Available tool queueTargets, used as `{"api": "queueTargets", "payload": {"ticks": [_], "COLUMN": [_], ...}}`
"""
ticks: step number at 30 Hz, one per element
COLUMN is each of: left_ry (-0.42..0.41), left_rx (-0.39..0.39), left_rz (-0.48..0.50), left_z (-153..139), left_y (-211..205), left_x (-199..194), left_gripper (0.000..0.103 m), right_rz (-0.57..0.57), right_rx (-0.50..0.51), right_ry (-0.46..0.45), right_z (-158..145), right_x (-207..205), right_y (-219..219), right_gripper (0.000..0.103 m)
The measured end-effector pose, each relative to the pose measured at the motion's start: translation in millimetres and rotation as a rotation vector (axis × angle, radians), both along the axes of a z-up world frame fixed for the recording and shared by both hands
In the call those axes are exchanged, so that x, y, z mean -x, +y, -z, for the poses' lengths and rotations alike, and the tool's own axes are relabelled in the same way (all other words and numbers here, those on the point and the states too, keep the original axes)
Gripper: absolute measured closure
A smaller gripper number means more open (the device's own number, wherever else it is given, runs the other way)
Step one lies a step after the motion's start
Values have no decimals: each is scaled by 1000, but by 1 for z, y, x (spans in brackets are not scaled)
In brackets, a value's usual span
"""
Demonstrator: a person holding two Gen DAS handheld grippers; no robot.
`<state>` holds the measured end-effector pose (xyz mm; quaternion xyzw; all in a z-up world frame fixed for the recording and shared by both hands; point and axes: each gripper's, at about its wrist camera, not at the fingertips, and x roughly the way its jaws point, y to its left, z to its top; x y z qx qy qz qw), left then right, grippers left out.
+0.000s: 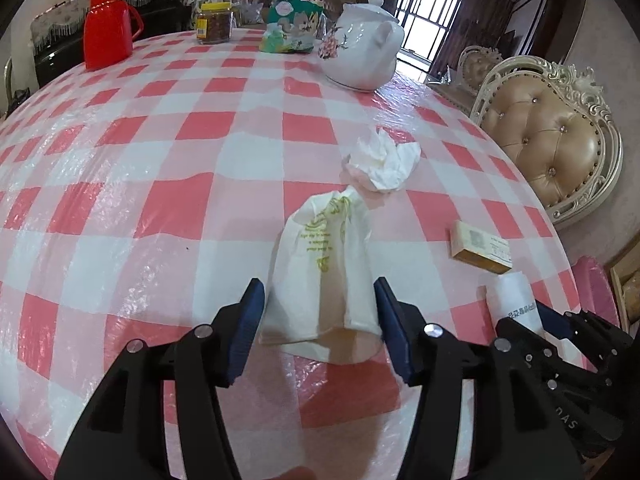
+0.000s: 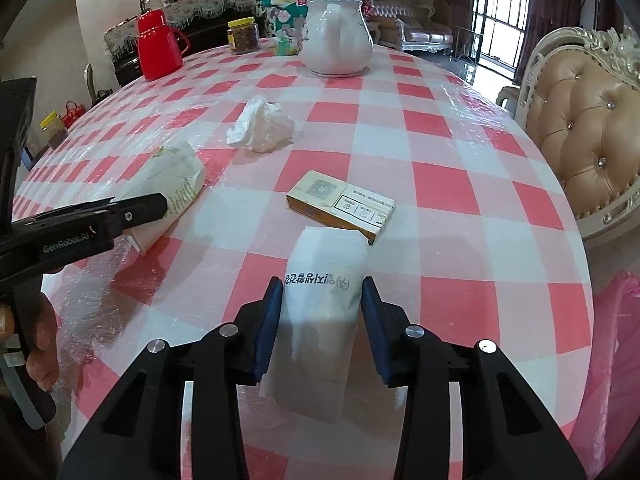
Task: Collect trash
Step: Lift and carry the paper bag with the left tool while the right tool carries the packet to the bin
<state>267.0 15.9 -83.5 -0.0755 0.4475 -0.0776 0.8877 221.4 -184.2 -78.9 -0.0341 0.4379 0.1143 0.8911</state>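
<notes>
Round table [image 1: 160,160], covered in red-and-white checked plastic cloth.

Trash, all toward the near right part of the table:
- Paper bag with yellow print [image 1: 324,248], flat on the cloth, open mouth toward the near edge. Lying between the pads of the left gripper [image 1: 320,320]; jaws apart, pads just beside its two sides, no squeeze visible.
- White wrapper with black lettering [image 2: 320,276], close to the near right edge. Clamped at its sides between the pads of the right gripper [image 2: 320,320], jaws drawn in on it.
- Small carton [image 2: 340,204], yellow-sided, printed top, flat on the cloth just beyond the wrapper's far end; whether touching it, cannot tell.
- Crumpled tissue [image 1: 384,164], white, farther in toward the middle, just beyond the paper bag's closed end.

Other items, along the far edge:
- Red flask [image 1: 106,28], upright, far left.
- Jar [image 1: 214,22], yellow lid, dark contents.
- Green snack bag [image 1: 288,12], standing.
- White teapot [image 1: 360,52], lid on, floral motif, nearer the middle than the rest.

Off the table:
- Padded chair [image 1: 548,140], ornate pale frame, at the right edge.
- Pink plastic [image 2: 616,360], just past the near right edge.
- Hand [image 2: 40,340] around the left gripper's handle, seen from the right wrist.
</notes>
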Motion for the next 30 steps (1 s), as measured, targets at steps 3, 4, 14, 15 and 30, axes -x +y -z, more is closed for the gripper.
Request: {"api": "queueTargets", "payload": {"ticks": [3,4,14,15,30], "left_ry": [4,4,1,0,-48], "left_rx": [-3,-5,-8,-5,-5], "left_rz": [4,3,9,10,17], "left_z": [2,3,2,1,-15], "left_y": [-2,-3,-4,-4,-14], "left_x": [-1,-1,0,0,7], "left_gripper": [50,50,56,56,57], "right_rz": [-3,-4,-7,-7,23], "right_rx": [-5,-6,-17,-18,-37], "right_ry": [-6,-9,-31,-33,-74], "right_z": [-2,-3,-14,-14,-30], "right_x": [1,2,5,5,17], "right_y": [-1,-1,-3,-3,-25], "right_gripper": [65,65,65,65,65]}}
